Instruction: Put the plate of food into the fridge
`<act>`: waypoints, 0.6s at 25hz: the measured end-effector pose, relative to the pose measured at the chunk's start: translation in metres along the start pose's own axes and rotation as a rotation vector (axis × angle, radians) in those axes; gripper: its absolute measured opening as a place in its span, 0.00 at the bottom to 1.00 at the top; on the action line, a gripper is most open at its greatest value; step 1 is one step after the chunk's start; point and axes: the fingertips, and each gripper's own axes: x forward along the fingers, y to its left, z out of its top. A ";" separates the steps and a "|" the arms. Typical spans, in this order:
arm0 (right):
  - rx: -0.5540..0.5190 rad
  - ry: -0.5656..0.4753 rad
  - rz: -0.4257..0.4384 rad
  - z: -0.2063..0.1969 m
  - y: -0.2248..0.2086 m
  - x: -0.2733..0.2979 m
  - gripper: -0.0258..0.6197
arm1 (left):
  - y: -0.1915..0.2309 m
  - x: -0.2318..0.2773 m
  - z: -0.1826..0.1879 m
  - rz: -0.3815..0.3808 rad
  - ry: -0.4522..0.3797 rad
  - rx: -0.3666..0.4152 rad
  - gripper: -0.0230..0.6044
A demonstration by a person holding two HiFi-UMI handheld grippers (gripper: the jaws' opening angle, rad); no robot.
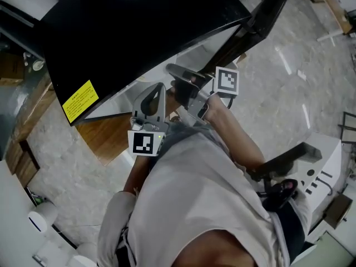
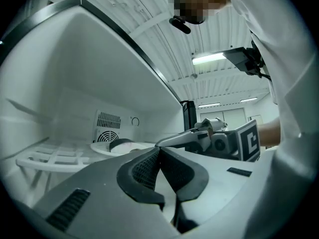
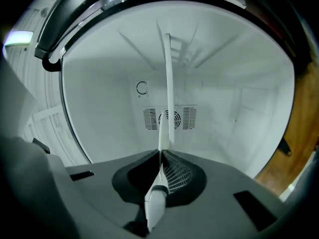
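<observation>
A white plate (image 2: 115, 148) with dark food (image 2: 119, 142) on it sits low inside the white fridge (image 2: 75, 73), over the wire shelf (image 2: 55, 158). My right gripper (image 2: 172, 140) is shut on the plate's near rim. In the right gripper view the plate (image 3: 168, 83) shows edge-on as a thin white line running out from between the shut jaws of the right gripper (image 3: 162, 153). My left gripper (image 2: 160, 151) is shut with nothing in it, just short of the plate. In the head view both the left gripper (image 1: 151, 102) and the right gripper (image 1: 181, 74) reach under the fridge's black top (image 1: 139, 26).
A fan vent (image 3: 169, 118) and a round dial (image 3: 142, 87) are on the fridge's back wall. The black door (image 1: 267, 10) stands open to the right. The fridge rests on a wooden base (image 1: 105, 132). A yellow sticker (image 1: 79, 100) marks its top. White equipment (image 1: 317, 171) stands to the right.
</observation>
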 end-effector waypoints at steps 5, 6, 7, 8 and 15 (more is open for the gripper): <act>0.040 0.016 0.007 0.002 0.001 0.004 0.08 | 0.008 0.011 0.003 0.089 -0.003 -0.005 0.06; 0.047 0.020 0.016 0.003 0.003 0.004 0.08 | 0.010 0.014 0.003 0.104 -0.004 -0.006 0.06; 0.050 0.025 0.024 0.004 0.005 0.003 0.09 | 0.012 0.017 0.004 0.117 -0.005 -0.008 0.06; 0.045 0.032 0.030 0.003 0.008 0.000 0.19 | 0.013 0.019 0.004 0.129 -0.003 -0.010 0.06; -0.788 0.081 -0.165 -0.010 0.029 -0.015 0.12 | 0.032 0.005 0.020 0.350 -0.019 0.082 0.06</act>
